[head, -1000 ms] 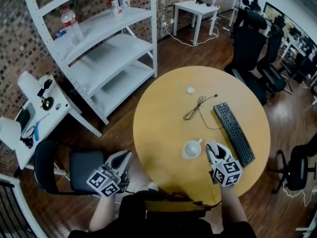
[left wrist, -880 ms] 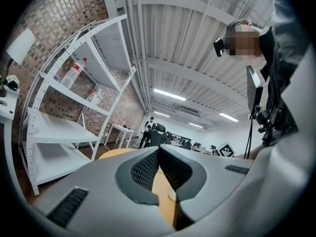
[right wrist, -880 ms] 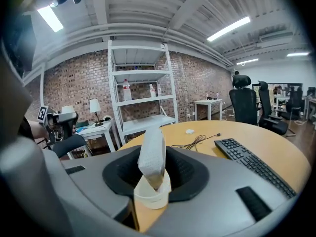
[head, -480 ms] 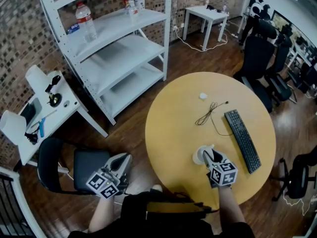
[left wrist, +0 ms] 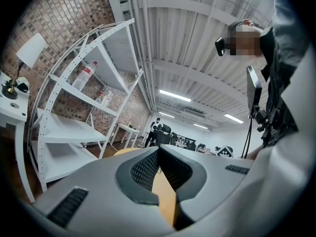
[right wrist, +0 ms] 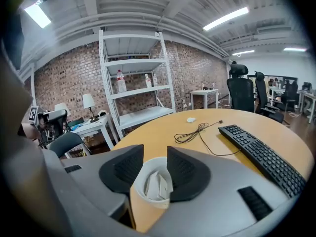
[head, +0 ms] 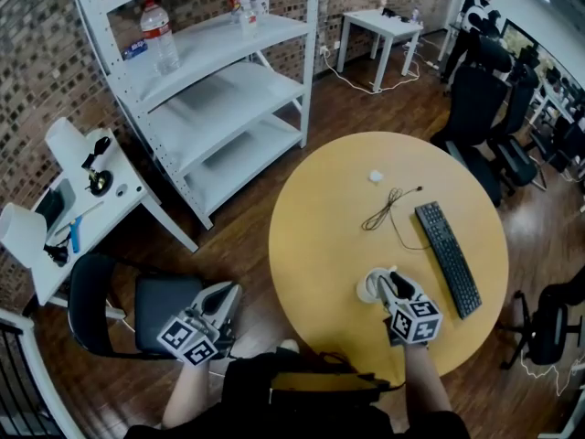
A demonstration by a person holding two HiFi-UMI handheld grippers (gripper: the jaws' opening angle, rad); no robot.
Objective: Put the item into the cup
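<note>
**A:** How do I finish this release?

**B:** My right gripper (head: pixel 385 280) sits over the cup (head: pixel 369 287) on the counter (head: pixel 320 227), fingers (right wrist: pixel 183 172) opening; I'd lift straight up, clear of the rim

**A:** Item (right wrist: pixel 158 184) in?

**B:** Only the right gripper view shows it lying inside; head view can't. Left gripper (head: pixel 222 298) is closed, empty, off the counter
</note>
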